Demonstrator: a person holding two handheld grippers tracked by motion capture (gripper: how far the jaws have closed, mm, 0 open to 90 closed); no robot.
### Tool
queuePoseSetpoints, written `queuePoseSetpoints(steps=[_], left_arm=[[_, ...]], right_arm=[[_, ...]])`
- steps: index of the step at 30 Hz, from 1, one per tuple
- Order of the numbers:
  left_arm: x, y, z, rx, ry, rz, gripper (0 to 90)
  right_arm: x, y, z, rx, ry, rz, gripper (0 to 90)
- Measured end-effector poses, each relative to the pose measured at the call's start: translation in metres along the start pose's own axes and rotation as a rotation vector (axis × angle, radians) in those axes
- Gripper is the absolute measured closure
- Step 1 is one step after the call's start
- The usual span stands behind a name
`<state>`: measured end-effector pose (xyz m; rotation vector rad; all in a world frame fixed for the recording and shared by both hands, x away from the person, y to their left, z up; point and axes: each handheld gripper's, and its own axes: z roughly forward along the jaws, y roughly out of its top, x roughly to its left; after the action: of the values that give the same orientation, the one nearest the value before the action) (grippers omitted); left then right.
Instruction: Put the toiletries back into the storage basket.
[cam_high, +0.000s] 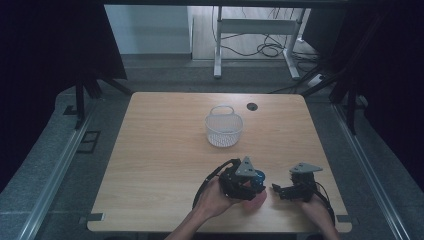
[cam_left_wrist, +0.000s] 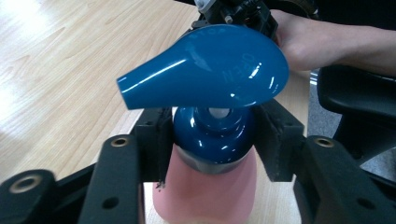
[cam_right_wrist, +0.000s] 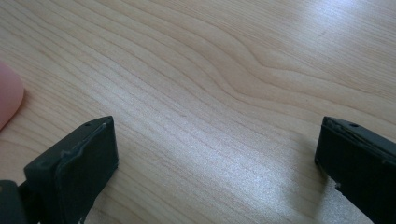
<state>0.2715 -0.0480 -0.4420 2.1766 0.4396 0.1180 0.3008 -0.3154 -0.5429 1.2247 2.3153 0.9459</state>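
A: Where is the bottle (cam_left_wrist: 205, 186) found, and how is it gripped?

B: It is seen near the table's (cam_high: 165, 165) front edge, right of centre. The left gripper (cam_left_wrist: 212, 135) is clamped on its blue collar, just under the pump head (cam_left_wrist: 210, 70); the pads are pressed to both sides. The pink body is seen below the collar.

A: Which way is it pointed?

B: In the left gripper view the long axis is run from the pink body at the bottom up to the head, and the spout is aimed to the left of that view, across the bare wood. Whether the base is rested on the table cannot be told.

A: And the other tool?

B: The right gripper (cam_right_wrist: 215, 158) is held with its jaws wide apart over bare wood, just beside the bottle, whose pink edge is caught at the left of its view.

A: Open room?

B: A basket (cam_high: 224, 126) is set well apart, toward the far edge. Wide bare wood is left on the left half and between basket and hands.
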Motion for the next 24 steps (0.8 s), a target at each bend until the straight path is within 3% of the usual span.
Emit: queuePoseSetpoints(steps=[11,24], left_arm=[[0.005,0.002,-0.004,0.015,0.053,-0.011,53.0],[0.014,0.015,-0.017,0.028,0.079,-0.003,53.1]], right_arm=[[0.0,0.0,0.0,0.001,0.001,-0.002,0.0],[0.0,0.0,0.0,0.002,0.004,-0.004,0.0]])
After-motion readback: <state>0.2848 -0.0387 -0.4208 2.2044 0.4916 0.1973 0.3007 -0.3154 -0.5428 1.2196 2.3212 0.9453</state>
